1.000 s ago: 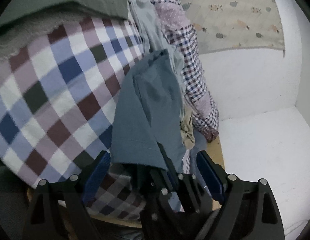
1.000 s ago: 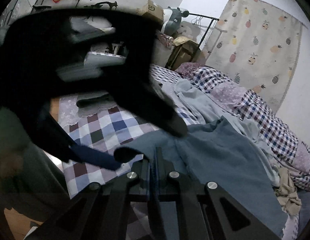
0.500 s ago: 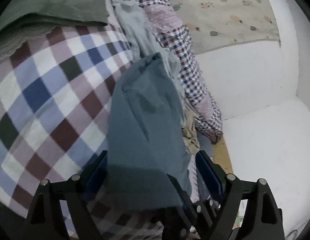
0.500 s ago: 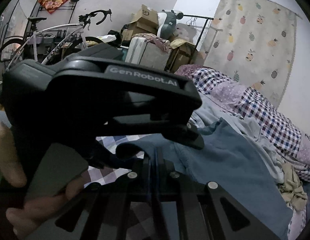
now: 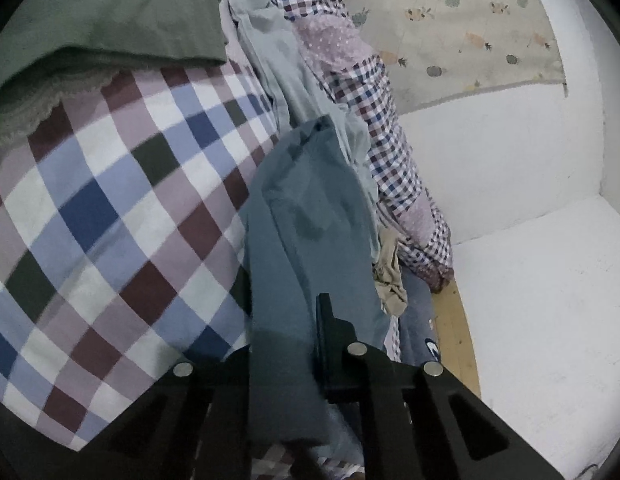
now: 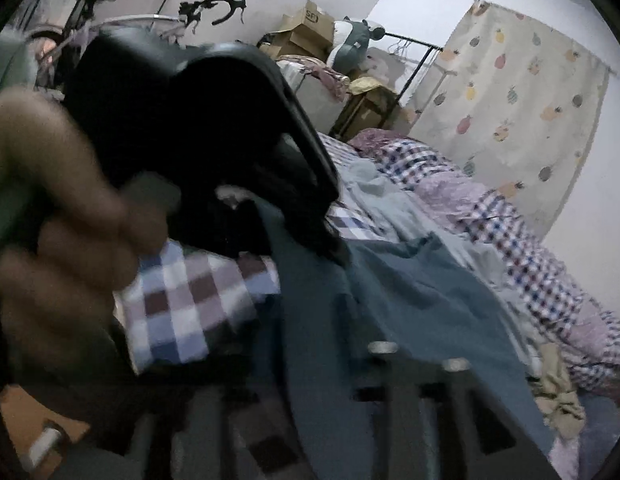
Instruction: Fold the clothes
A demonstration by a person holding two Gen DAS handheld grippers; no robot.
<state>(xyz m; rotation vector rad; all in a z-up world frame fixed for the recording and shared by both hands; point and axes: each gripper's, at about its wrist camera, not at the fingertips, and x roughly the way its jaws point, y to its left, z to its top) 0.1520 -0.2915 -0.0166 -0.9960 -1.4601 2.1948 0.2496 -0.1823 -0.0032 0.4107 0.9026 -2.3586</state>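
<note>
Two grippers, left gripper (image 5: 286,344) pinching blue cloth (image 5: 306,232) over the checked bedsheet (image 5: 110,208), right gripper (image 6: 329,360) blurred, jaws unreadable, only its view showing a hand (image 6: 62,208), boxes (image 6: 306,28), bicycle (image 6: 210,8) beyond the bedsheet

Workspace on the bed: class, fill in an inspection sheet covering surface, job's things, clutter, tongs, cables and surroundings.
Surface: checked bedspread covers the bed.
Job's things: blue-grey garment, lifted at its near edge, the rest trailing across the bed.
Clutter: pale blue cloth, beige crumpled cloth, green blanket.
Tongs: left tongs shut on the garment; right tongs blurred, garment draped over them, grip unclear.
Cables: nothing seen.
Surroundings: fruit-print curtain, cardboard boxes, bicycle, white wall.
</note>
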